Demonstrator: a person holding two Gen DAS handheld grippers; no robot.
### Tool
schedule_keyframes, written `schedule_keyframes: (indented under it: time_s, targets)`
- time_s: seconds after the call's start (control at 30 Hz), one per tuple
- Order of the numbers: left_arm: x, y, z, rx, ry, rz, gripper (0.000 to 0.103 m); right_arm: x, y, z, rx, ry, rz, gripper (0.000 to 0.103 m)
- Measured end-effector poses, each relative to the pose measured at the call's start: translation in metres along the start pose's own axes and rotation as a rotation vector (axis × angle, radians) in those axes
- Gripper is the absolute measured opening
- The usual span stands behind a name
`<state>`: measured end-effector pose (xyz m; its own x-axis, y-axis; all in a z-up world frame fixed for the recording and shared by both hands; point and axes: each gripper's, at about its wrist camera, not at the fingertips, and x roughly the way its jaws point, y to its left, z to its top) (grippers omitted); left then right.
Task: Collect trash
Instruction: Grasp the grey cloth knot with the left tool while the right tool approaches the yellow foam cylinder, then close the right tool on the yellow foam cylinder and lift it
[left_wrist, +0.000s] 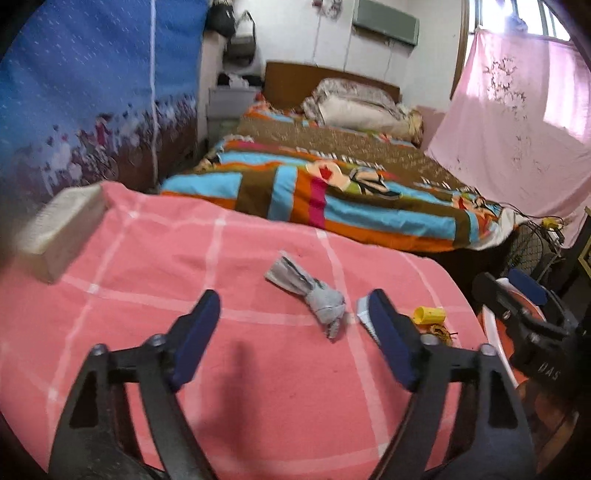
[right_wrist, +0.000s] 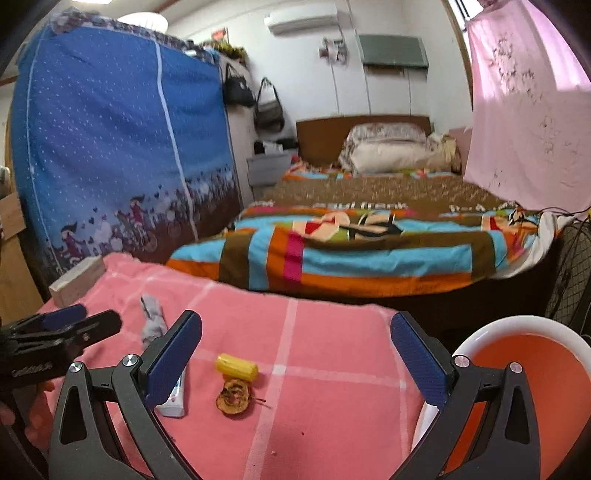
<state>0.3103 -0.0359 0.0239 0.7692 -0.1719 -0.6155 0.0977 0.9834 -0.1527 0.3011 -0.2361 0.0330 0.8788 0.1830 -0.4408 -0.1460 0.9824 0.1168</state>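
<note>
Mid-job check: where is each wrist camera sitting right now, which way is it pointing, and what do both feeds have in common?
Left wrist: low over the pink checked cloth, facing the bed; the open left gripper frames a gray wad; the right gripper shows at right.
Right wrist: further right, same heading; the open right gripper frames a yellow piece and a dried brown scrap, orange bin at right.
Shared: the cloth, wad, yellow piece and bin.
</note>
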Motion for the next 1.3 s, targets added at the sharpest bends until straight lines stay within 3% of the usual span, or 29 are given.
schedule_keyframes:
  time_s: [0.2,0.37,0.53,0.6,0.67,0.77,0.87,1.1,1.3]
  targets:
    - [0.020,-0.004,0.004,-0.018,0.087,-0.044,0.051,0.018,0.006,-0.003,-0.028,0.104,0.018,0.102]
    - [0.030,0.000,0.005,-0.054,0.143,-0.068,0.045,0.028,0.010,-0.007,-0.040,0.175,0.063,0.090]
    - [0.032,-0.001,0.006,-0.048,0.155,-0.086,0.039,0.032,0.015,-0.009,-0.063,0.214,0.103,0.084]
    - [0.032,-0.002,0.006,-0.045,0.159,-0.098,0.031,0.035,0.018,-0.010,-0.073,0.232,0.117,0.078]
    - [0.032,-0.003,0.006,-0.040,0.158,-0.110,0.025,0.039,0.020,-0.011,-0.080,0.249,0.132,0.061]
    - [0.030,-0.005,0.005,-0.031,0.150,-0.113,0.022,0.042,0.021,-0.012,-0.084,0.269,0.163,0.043]
    - [0.028,-0.003,0.005,-0.034,0.143,-0.119,0.021,0.042,0.023,-0.012,-0.084,0.273,0.187,0.033]
    - [0.013,-0.001,0.000,-0.037,0.090,-0.125,0.020,0.035,0.023,-0.011,-0.085,0.243,0.211,0.030]
    - [-0.012,-0.003,-0.004,-0.020,-0.024,-0.122,0.020,0.021,0.023,-0.009,-0.086,0.155,0.216,0.030]
